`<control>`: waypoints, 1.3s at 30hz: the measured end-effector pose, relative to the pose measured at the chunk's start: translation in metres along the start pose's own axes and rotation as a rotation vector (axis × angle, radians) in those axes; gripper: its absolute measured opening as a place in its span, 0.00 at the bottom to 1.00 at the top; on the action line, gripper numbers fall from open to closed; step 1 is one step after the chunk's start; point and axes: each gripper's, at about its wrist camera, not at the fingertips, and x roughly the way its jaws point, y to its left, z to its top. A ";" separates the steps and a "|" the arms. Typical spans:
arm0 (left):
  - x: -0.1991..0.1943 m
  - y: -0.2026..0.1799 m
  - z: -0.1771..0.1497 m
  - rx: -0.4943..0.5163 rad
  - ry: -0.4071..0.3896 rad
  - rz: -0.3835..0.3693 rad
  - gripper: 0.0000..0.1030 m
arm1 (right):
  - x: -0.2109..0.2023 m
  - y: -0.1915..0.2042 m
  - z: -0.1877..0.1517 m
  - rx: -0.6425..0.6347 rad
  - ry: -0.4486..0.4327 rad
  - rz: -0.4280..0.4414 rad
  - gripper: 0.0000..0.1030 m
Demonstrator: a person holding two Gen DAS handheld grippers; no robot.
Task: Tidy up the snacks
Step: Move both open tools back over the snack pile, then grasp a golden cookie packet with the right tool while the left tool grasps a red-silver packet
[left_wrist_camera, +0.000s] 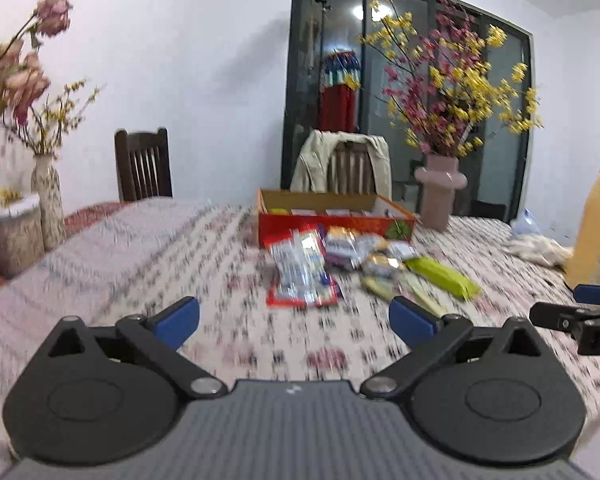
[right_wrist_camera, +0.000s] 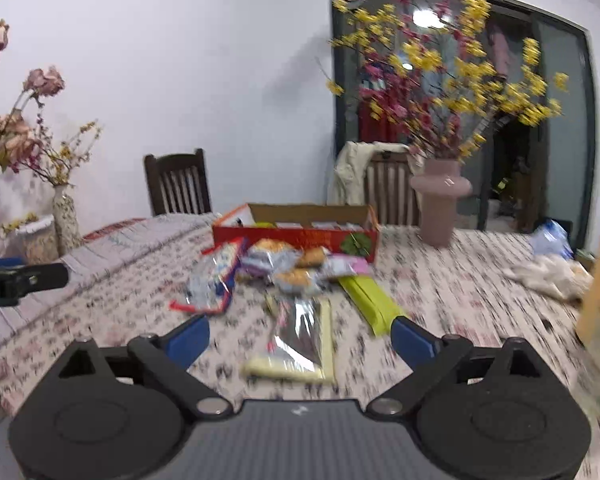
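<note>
Both tongs, left tongs point(left_wrist_camera: 294, 318) and right tongs point(right_wrist_camera: 300, 338), stand spread wide and empty above the worktop point(left_wrist_camera: 140, 264), likely readied for a first pick. Loose snacks point(right_wrist_camera: 284, 268) lie heaped just before the open red box point(right_wrist_camera: 296, 236), their probable destination.

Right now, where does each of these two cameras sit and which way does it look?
Left wrist view: sits on the left gripper, looks across the table at the snack pile and red box; its open blue fingers show.
Right wrist view: sits on the right gripper, same direction; open fingers show.
Shared: snack pile, red box, pink vase.
</note>
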 end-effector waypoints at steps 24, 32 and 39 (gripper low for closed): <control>0.065 0.009 0.010 -0.023 0.115 -0.005 1.00 | 0.028 -0.001 -0.024 0.006 0.099 0.040 0.95; 0.165 0.008 0.050 -0.019 0.228 -0.102 1.00 | 0.092 -0.029 0.021 0.080 0.122 0.123 0.93; 0.270 0.014 0.069 -0.073 0.334 -0.122 0.76 | 0.178 -0.046 0.060 0.134 0.187 0.191 0.86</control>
